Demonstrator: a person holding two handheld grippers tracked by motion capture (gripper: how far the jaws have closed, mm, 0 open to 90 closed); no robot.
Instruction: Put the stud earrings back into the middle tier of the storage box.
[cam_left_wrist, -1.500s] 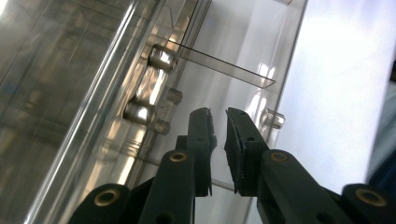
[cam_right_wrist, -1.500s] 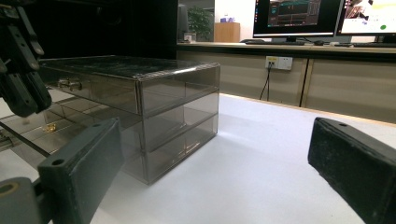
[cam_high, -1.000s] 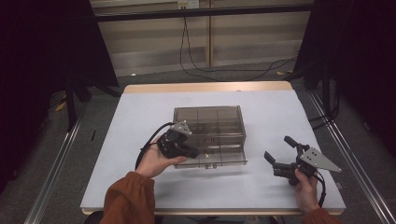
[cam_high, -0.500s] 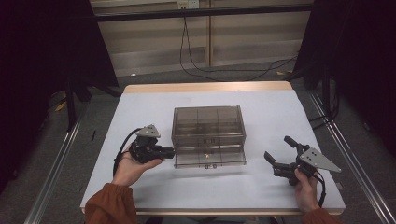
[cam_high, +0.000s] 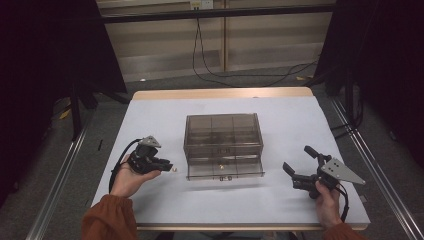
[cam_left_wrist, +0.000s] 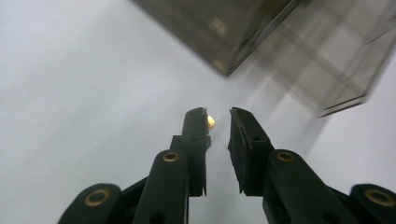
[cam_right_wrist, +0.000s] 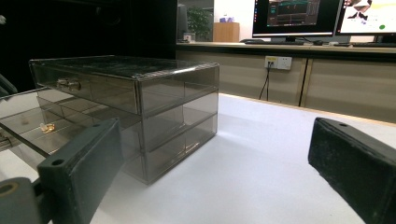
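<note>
A smoky clear drawer box (cam_high: 223, 131) stands mid-table, its bottom drawer (cam_high: 225, 171) pulled out toward me. Inside that drawer lies a small golden piece (cam_high: 218, 165), which the right gripper view also catches (cam_right_wrist: 46, 127). My left gripper (cam_high: 168, 165) is held left of the box, jaws narrowly apart (cam_left_wrist: 218, 114). A small golden bead (cam_left_wrist: 211, 122) sits at the tip of its left jaw; I cannot tell whether it touches. The same bead (cam_high: 174, 169) shows pale beside the tips from above. My right gripper (cam_high: 298, 159) is open wide, right of the box, nothing between its jaws (cam_right_wrist: 215, 140).
The white table top (cam_high: 150, 120) has free room all around the box. Metal rails run along both sides on the floor, and cables hang behind the far edge. A bench with monitors (cam_right_wrist: 299, 18) stands beyond the table.
My left hand has drawn its gripper leftward, away from the front of the box and its open drawer. The right gripper has stayed where it was.
</note>
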